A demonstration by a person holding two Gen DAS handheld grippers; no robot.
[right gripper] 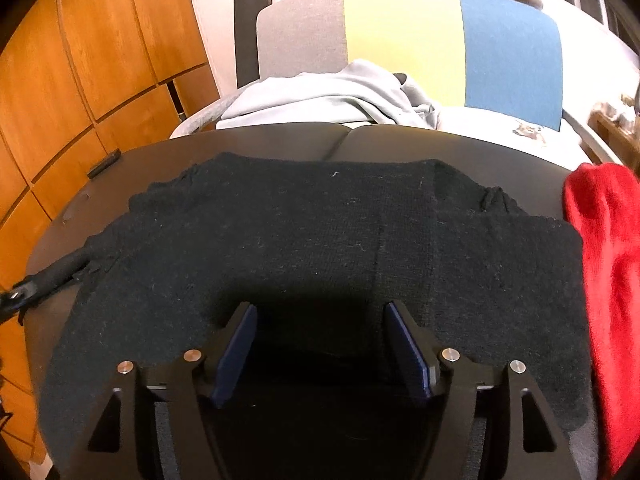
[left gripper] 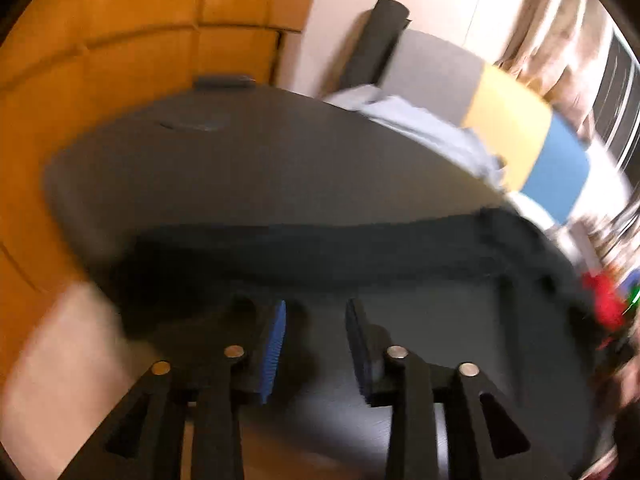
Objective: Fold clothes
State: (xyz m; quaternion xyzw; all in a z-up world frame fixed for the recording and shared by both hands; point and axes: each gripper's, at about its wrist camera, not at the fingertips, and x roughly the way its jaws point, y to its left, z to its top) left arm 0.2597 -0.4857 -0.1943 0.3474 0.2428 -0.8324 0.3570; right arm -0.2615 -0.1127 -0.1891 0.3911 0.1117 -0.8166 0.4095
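Observation:
A black knitted garment [right gripper: 320, 232] lies spread flat on a dark round table [right gripper: 400, 144]. My right gripper [right gripper: 320, 312] hovers open just above its near part, holding nothing. In the blurred left wrist view the same black garment [left gripper: 320, 248] lies across the table [left gripper: 240, 160], ahead of my left gripper [left gripper: 316, 312], which is open and empty. The left gripper also shows at the garment's left edge in the right wrist view [right gripper: 24, 292].
A red garment [right gripper: 608, 264] lies at the table's right side. A pale grey garment [right gripper: 340, 96] sits on a sofa with yellow and blue cushions [right gripper: 460, 40] behind the table. Wooden cabinets [right gripper: 100, 60] stand to the left.

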